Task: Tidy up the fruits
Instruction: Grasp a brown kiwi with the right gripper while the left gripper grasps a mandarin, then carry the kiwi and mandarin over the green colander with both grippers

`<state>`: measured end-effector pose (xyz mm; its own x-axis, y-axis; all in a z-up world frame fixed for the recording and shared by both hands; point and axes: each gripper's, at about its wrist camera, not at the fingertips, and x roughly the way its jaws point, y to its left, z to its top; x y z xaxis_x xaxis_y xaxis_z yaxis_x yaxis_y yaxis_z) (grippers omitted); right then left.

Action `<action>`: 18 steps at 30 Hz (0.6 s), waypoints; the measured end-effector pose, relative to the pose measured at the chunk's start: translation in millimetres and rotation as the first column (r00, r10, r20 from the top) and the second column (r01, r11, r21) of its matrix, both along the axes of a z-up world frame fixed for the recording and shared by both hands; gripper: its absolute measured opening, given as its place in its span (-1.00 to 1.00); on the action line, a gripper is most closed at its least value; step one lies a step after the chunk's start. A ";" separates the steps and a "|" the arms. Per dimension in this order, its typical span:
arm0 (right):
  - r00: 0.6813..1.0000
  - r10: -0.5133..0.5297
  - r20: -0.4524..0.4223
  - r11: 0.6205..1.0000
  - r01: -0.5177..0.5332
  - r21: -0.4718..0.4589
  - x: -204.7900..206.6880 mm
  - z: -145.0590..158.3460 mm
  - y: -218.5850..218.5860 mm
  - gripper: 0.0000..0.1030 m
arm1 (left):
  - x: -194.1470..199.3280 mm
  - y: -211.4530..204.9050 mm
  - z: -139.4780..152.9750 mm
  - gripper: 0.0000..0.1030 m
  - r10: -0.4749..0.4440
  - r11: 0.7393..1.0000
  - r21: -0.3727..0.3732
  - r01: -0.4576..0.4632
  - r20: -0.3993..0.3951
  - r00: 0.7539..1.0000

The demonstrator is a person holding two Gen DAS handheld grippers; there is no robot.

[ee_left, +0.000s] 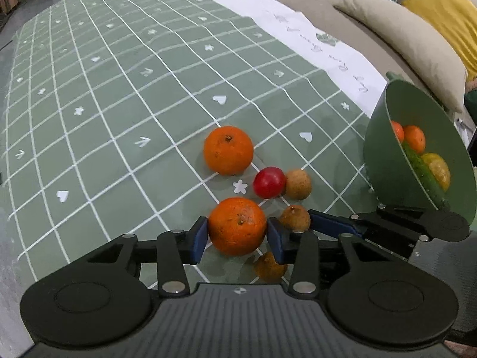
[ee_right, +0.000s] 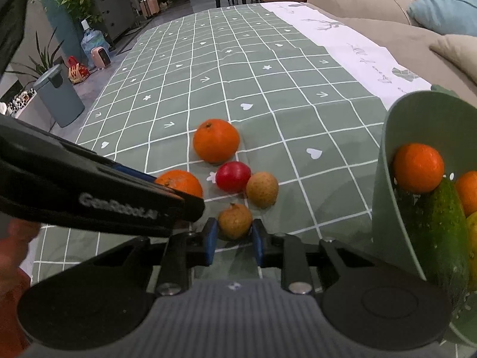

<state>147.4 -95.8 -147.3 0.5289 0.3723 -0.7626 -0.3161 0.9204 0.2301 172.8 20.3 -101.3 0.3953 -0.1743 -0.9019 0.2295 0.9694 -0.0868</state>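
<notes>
Green bowl [ee_right: 396, 179], tilted, already holding oranges and a cucumber [ee_right: 438, 232]; loose fruit lies left of it on the tablecloth [ee_left: 119, 104]. Left gripper [ee_left: 236, 236] clamps the near orange [ee_left: 237, 225], pads touching both sides. Right gripper [ee_right: 233, 236] brackets a brown longan [ee_right: 235, 220]; contact looks likely, not certain. Lift straight up, clear of the red fruit [ee_right: 233, 176], before swinging toward the bowl.

Loose oranges [ee_left: 228, 150], tomato [ee_left: 269, 182], bowl [ee_left: 384, 161] tilted
</notes>
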 end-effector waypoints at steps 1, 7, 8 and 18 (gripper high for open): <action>1.000 0.002 0.002 1.000 -0.002 -0.002 -0.6 1.0 0.1 -0.61 | -2.2 1.0 3.6 -0.08 0.002 1.000 -0.005 -0.002 0.009 1.000; 1.000 -0.004 0.029 1.000 0.004 -0.029 -13.8 8.5 -6.2 -0.61 | -14.0 2.4 26.0 -0.08 0.009 1.000 -0.024 -0.007 0.051 0.999; 0.999 -0.003 0.037 0.999 0.004 -0.034 -17.9 10.5 -7.4 -0.61 | -17.0 1.5 29.7 -0.08 0.007 1.000 -0.026 -0.005 0.059 0.998; 0.992 -0.029 0.120 0.999 0.025 0.039 -65.4 59.7 -32.5 -0.61 | -48.3 -9.1 74.4 -0.08 -0.017 0.999 -0.043 0.024 0.153 0.988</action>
<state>82.0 -128.3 -87.6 0.6261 0.3835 -0.6789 -0.3189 0.9205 0.2259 124.5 11.2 -26.8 0.5233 -0.2226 -0.8226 0.2631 0.9603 -0.0925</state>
